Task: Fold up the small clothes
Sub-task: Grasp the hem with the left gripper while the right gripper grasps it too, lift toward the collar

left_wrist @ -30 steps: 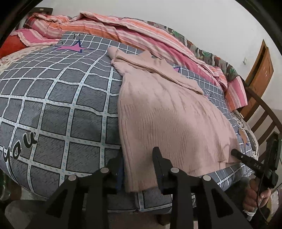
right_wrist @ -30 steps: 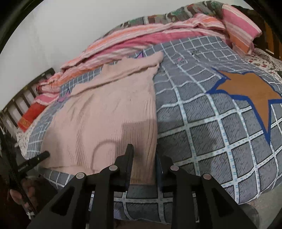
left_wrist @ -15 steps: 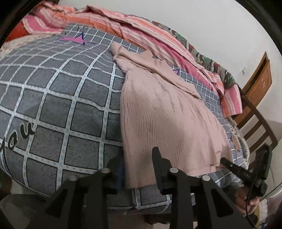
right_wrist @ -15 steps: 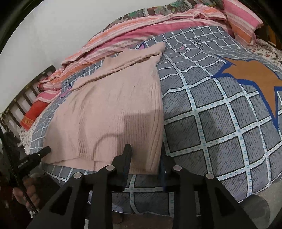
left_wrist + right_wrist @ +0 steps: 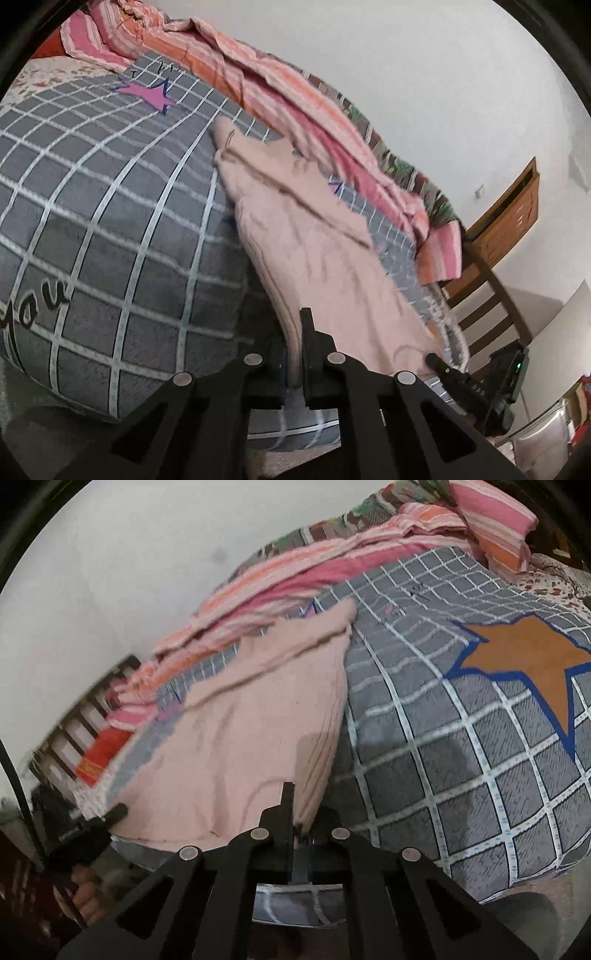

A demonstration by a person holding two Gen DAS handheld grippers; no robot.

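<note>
Support surface: bed (image 5: 92,229) covered by grey quilt with white grid lines (image 5: 461,760). Quilt print: orange star with blue outline (image 5: 524,664), small magenta star (image 5: 149,94), black lettering near the front edge (partly cut off). Directly on quilt: pale pink ribbed knit sweater (image 5: 314,251), spread lengthwise. Along the wall side: rumpled pink-and-orange striped blanket (image 5: 295,579). Striped pillow (image 5: 491,513) at one end.

Sweater (image 5: 317,258) lies on the quilt (image 5: 110,229); bunched blanket (image 5: 295,92) behind — touching, it seems.
</note>
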